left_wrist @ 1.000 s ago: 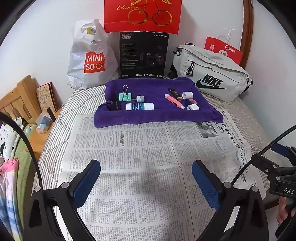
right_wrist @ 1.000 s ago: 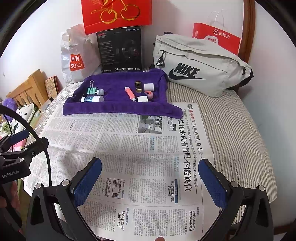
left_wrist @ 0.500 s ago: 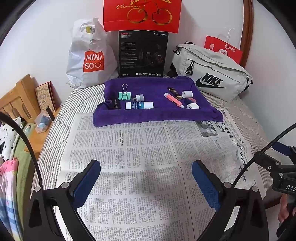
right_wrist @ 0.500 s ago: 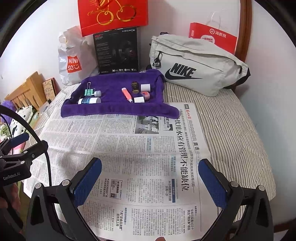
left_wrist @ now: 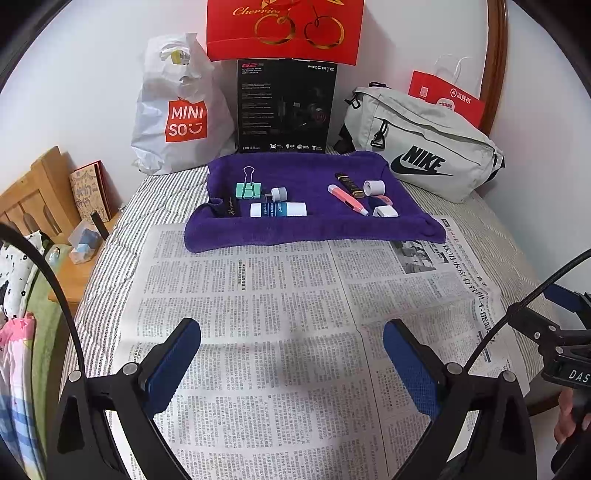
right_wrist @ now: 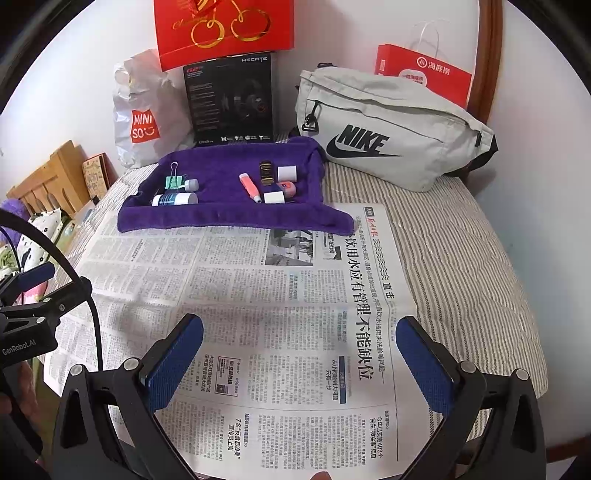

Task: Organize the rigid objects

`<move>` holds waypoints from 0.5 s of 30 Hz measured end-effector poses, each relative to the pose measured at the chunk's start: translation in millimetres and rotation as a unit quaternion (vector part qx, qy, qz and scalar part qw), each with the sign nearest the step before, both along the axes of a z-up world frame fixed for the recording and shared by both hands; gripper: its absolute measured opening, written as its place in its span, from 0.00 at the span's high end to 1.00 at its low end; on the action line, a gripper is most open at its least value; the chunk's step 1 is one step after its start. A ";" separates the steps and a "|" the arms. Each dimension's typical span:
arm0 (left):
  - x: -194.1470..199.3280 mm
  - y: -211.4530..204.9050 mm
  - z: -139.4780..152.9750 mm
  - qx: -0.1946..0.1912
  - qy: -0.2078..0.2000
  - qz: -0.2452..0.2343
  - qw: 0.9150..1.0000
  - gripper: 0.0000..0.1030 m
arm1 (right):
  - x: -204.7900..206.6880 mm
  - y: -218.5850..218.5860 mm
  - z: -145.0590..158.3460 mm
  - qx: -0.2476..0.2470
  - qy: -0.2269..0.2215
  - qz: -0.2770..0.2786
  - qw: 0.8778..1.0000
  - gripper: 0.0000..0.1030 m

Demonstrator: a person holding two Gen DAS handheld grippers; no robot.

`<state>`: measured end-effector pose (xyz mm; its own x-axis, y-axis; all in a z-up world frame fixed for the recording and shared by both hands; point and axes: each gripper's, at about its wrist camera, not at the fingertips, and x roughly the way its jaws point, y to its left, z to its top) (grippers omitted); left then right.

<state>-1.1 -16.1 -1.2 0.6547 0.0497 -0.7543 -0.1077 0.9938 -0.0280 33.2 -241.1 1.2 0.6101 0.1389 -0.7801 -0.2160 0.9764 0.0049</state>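
A purple towel (left_wrist: 306,173) (right_wrist: 221,214) lies at the far end of the bed with small items on it: a green binder clip (left_wrist: 248,189) (right_wrist: 176,181), a white-and-blue tube (left_wrist: 277,209) (right_wrist: 174,199), a pink marker (left_wrist: 347,199) (right_wrist: 249,187), a dark stick (left_wrist: 346,182) (right_wrist: 266,172), a white tape roll (left_wrist: 373,187) (right_wrist: 287,172) and a white eraser (left_wrist: 385,212) (right_wrist: 274,197). My left gripper (left_wrist: 291,354) hovers open over the newspaper (left_wrist: 258,314), well short of the towel. My right gripper (right_wrist: 299,354) is also open and holds nothing.
Against the wall stand a white Miniso bag (left_wrist: 173,110), a black box (left_wrist: 286,107), a red cherry bag (left_wrist: 284,27), a grey Nike pouch (left_wrist: 421,147) and a red paper bag (left_wrist: 447,98). A wooden nightstand (left_wrist: 44,206) sits left of the bed.
Both grippers have shifted only slightly; the right view has drifted a little, so the towel sits more to the left and lower. Both stay open.
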 end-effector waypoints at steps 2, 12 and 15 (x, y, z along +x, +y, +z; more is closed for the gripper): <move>0.7 -0.1 0.4 0.000 0.000 0.000 1.000 0.03 | -0.3 -0.1 -0.1 0.000 0.001 -0.001 1.000 0.00; 3.0 -1.8 1.0 -0.001 0.000 -0.002 1.000 0.03 | -0.1 -0.3 0.1 -0.002 0.001 0.000 1.000 0.00; 3.2 -1.7 0.7 0.001 0.001 -0.001 1.000 0.03 | 0.1 -0.4 -0.1 -0.002 0.001 0.000 1.000 0.00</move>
<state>2.0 -17.8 -0.5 0.6527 0.0492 -0.7560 -0.1054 0.9941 -0.0264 33.3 -241.5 1.1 0.6092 0.1362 -0.7813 -0.2161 0.9764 0.0017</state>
